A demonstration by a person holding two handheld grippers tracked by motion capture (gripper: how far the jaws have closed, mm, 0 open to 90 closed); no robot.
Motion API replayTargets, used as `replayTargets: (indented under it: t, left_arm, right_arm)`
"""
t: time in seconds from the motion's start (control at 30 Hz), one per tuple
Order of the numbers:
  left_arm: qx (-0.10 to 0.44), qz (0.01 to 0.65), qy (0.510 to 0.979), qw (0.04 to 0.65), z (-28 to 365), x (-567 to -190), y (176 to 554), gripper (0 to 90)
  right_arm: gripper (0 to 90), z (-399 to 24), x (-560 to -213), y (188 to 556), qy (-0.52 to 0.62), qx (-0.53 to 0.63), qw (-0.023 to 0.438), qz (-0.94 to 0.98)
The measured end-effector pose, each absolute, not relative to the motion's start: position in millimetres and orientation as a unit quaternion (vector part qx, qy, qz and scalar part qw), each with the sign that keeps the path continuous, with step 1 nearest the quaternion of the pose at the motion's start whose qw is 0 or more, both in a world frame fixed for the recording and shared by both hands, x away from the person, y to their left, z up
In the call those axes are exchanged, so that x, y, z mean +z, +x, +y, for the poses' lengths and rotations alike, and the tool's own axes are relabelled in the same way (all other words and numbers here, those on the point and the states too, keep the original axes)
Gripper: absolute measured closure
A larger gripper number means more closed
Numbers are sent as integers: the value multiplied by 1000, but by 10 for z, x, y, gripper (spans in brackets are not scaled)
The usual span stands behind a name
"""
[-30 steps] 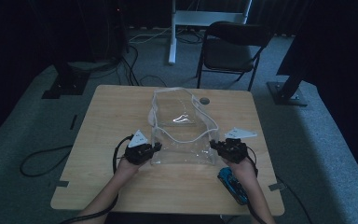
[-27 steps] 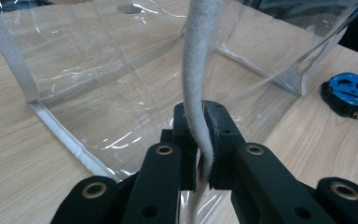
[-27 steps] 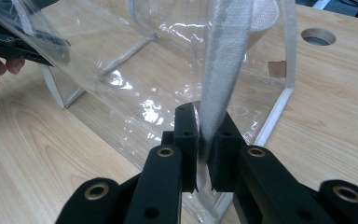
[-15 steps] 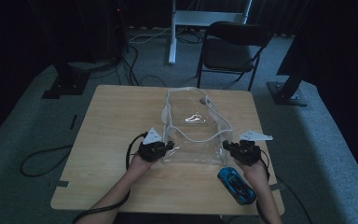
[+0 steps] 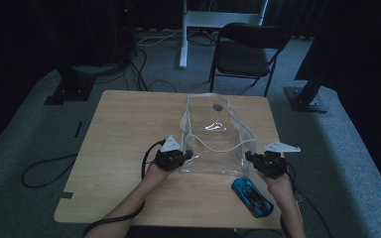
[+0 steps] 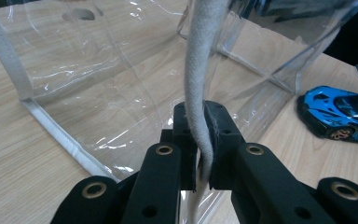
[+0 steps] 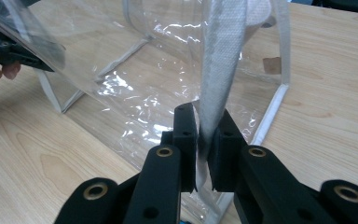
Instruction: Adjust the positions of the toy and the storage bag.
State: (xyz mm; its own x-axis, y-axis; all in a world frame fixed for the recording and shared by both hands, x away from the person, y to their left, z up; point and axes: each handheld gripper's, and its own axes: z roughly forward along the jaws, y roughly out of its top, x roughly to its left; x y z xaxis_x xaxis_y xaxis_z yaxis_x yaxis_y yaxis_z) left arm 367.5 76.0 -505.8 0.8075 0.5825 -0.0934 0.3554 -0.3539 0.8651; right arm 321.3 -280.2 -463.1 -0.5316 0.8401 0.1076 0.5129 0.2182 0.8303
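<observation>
A clear plastic tote bag (image 5: 213, 144) lies mouth-toward-us at the centre of the table (image 5: 124, 124), and we hold it by its near rim with both tools. The left tool (image 5: 187, 156) is clamped on the white webbing strap (image 6: 196, 93) at the bag's seven o'clock corner; in the left gripper view the strap runs straight down between the closed pads. The right tool (image 5: 250, 157) pinches the matching white trim band (image 7: 221, 60) at the five o'clock corner, pads tight on the fabric.

Our reading of the step is that we are spreading the bag's mouth so that the blue toy car (image 5: 252, 196), lying just beside the right tool at five o'clock from the bag, can go in. To do it well we would keep both grips on the woven strap, not on the slick film, pull the two corners apart evenly and lift the upper rim slightly, so the opening stays wide and the floor of the bag lies flat. Uneven tension would likely twist the soft walls shut.

The bag is thin, glossy vinyl, creased and catching highlights, boxy in form with stitched white edging along its seams. The straps are matte, coarse-woven cotton-like tape. The car is hard, shiny and low-slung. The table is pale wood-grain laminate with rounded corners; a dark folding chair (image 5: 248, 49) stands beyond it at twelve o'clock on grey carpet (image 5: 39, 129).
</observation>
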Motion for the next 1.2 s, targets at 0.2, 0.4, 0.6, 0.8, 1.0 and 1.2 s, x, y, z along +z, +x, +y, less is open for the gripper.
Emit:
replayTargets:
  t: [0.2, 0.4, 0.6, 0.8, 1.0, 1.2]
  left_arm:
    - [110, 287, 816, 490, 760, -5062, 3670, 839]
    - [115, 284, 811, 498, 772, -5004, 3655, 675]
    - [106, 278, 817, 493, 776, -4966, 3634, 482]
    - [88, 272, 830, 479, 812, -4937, 3651, 284]
    - [64, 272, 824, 493, 883, -4924, 3658, 111]
    - [73, 278, 826, 485, 958, -4919, 3618, 2]
  right_arm:
    - [724, -2841, -4632, 3194, 448, 450, 174, 753]
    - [351, -2872, -4580, 3203, 453, 483, 144, 736]
    - [142, -2792, -4610, 3162, 449, 476, 143, 743]
    - [133, -2762, -4630, 3139, 446, 480, 135, 743]
    - [130, -2730, -4643, 3074, 428, 486, 164, 744]
    - [143, -2759, -4666, 3022, 429, 469, 185, 749]
